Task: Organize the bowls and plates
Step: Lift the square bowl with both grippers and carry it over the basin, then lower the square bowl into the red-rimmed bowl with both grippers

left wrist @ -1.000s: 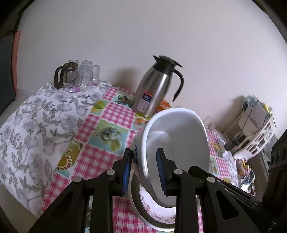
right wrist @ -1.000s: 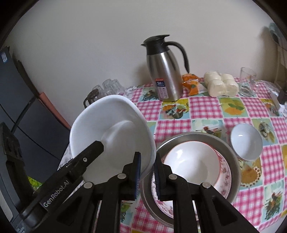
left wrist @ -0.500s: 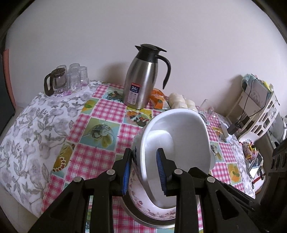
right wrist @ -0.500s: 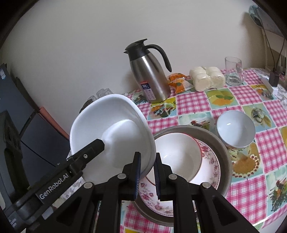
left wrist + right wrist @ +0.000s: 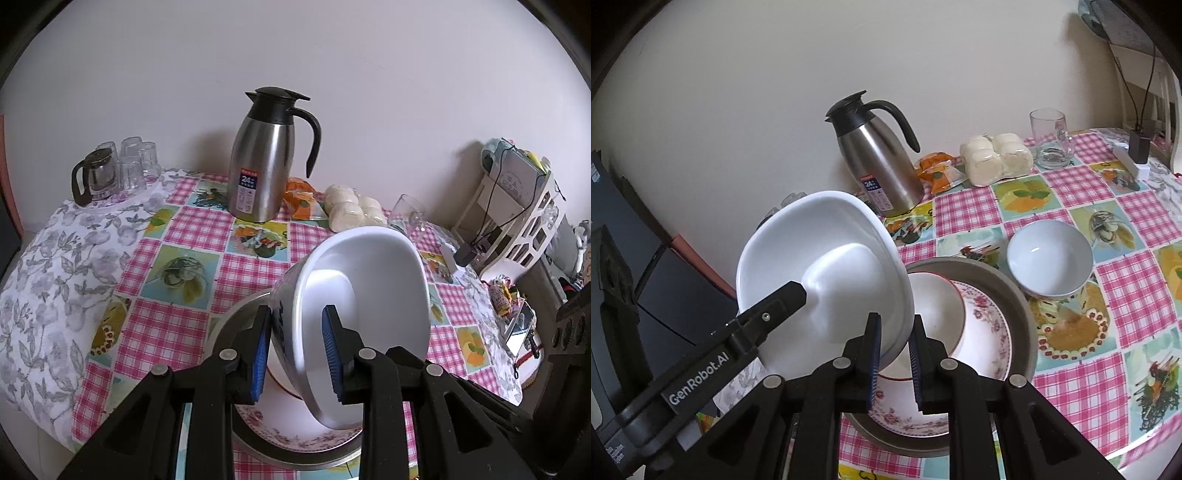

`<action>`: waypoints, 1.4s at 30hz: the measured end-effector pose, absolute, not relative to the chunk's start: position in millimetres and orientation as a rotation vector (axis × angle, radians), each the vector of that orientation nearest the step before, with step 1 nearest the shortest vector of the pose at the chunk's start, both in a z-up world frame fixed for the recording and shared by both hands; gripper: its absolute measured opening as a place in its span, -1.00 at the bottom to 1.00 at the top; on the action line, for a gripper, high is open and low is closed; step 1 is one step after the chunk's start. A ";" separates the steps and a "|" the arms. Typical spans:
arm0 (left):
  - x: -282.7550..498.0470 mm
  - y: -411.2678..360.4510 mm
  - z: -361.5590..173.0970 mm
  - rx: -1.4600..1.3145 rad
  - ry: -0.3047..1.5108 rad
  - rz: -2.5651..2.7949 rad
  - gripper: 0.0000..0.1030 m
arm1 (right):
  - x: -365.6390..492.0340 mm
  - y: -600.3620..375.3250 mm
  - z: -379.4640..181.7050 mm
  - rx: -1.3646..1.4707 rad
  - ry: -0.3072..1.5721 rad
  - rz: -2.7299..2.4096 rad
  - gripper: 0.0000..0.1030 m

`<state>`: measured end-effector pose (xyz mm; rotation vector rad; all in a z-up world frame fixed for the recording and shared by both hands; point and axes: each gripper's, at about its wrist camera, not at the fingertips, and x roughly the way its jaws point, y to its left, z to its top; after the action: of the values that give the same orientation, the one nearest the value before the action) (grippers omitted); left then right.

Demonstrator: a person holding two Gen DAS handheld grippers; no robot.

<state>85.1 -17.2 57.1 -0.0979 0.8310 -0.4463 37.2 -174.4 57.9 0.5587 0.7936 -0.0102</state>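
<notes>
Both grippers hold one large white bowl [image 5: 365, 306], tilted on edge above a stack. My left gripper [image 5: 297, 354] is shut on its near rim. My right gripper [image 5: 894, 354] is shut on the opposite rim, where the bowl [image 5: 827, 273] shows from the other side. Below it a grey metal pan [image 5: 1008, 295] holds a floral plate [image 5: 986, 325] and a red-rimmed white bowl [image 5: 938, 302]. A small pale blue bowl [image 5: 1049, 258] stands on the tablecloth right of the pan.
A steel thermos jug [image 5: 262, 162] stands at the back of the checked tablecloth. Beside it lie an orange packet [image 5: 301, 199], wrapped buns [image 5: 997, 157] and a glass mug [image 5: 1051, 138]. A glass teapot with cups [image 5: 114, 170] stands at back left. A white rack [image 5: 517, 214] stands right.
Both grippers have carried the large white bowl to the right across the table, over the pan and stack. The thermos now sits further left in the left wrist view.
</notes>
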 end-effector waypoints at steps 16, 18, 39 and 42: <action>94.5 -35.8 32.1 -0.093 0.915 -0.474 -0.44 | 41.7 -195.4 36.8 0.587 0.844 -0.066 -0.67; 95.9 -36.2 30.5 -0.093 0.922 -0.469 -0.44 | 43.8 -195.0 34.6 0.585 0.851 -0.067 -0.67; 114.8 -38.1 4.8 -0.150 1.016 -0.458 -0.44 | 56.9 -198.0 15.1 0.607 0.898 -0.082 -0.65; 116.2 -37.2 2.1 -0.156 1.038 -0.450 -0.44 | 58.0 -197.5 14.9 0.606 0.899 -0.084 -0.65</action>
<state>116.2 -37.2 2.1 -0.1558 1.0379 -0.4496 58.0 -197.5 14.9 0.6058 0.8995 -0.0842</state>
